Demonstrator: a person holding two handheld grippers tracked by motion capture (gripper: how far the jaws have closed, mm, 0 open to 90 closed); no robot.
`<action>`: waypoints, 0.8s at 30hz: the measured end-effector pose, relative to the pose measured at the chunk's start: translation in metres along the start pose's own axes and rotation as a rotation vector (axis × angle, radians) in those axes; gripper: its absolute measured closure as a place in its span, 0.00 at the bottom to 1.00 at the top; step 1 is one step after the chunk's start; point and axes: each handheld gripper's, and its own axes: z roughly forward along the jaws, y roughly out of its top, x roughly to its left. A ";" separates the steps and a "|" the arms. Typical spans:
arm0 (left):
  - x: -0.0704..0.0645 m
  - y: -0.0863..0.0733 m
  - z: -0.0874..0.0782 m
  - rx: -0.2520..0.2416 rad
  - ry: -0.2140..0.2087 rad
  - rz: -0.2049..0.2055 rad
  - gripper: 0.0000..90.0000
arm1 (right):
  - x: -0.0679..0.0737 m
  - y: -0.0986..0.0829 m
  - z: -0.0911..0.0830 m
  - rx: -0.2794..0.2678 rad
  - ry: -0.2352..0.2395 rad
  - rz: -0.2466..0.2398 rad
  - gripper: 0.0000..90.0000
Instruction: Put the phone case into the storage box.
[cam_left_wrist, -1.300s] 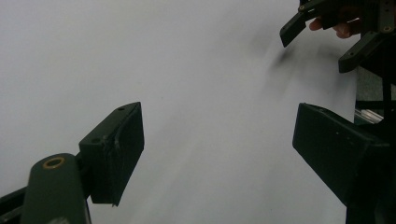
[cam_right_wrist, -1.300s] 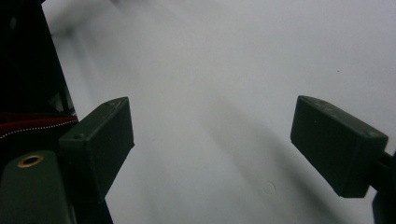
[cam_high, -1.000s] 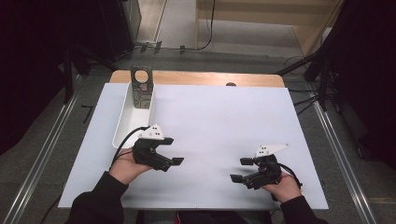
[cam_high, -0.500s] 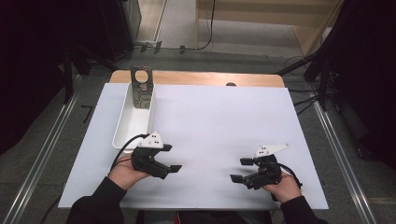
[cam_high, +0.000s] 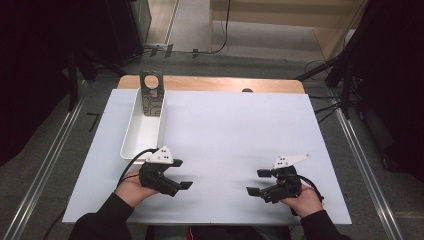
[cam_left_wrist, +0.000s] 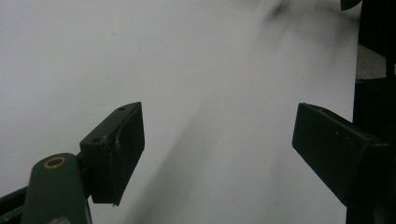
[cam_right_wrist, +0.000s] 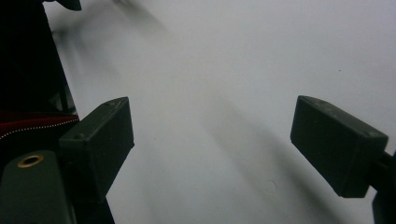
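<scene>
On the left side of the white table top, a long white plastic tray lies lengthwise from near to far. A dark perforated metal plate with a round hole stands upright at the tray's far end, leaning against its far wall. The left gripper sits just beyond the tray's near end, slightly to its right, low over the table near the front edge and apart from the tray. Its jaws are spread wide with nothing between them; in the left gripper view bare white surface shows between the two black pads. The person's left hand holds it from below, with a black cable looping toward the tray's near corner.

Farther right, well apart from the tray and plate, the right gripper rests low over the table's near right part, held by the right hand. Its jaws also stand wide apart and empty, pointing left toward the other gripper; the right gripper view shows plain table between them.

The plate's lower part is hidden by the tray wall. A small dark object at the table's far edge is too small to make out.
</scene>
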 end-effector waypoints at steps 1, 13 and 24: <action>0.000 0.000 0.000 0.004 0.000 0.004 0.18 | 0.000 0.000 0.000 0.000 0.000 0.000 0.14; 0.000 -0.008 0.000 0.011 0.007 0.002 0.18 | 0.000 0.000 0.000 0.000 -0.001 -0.001 0.14; 0.001 -0.012 -0.001 0.011 0.011 -0.001 0.18 | 0.001 0.000 0.001 0.003 0.000 -0.004 0.14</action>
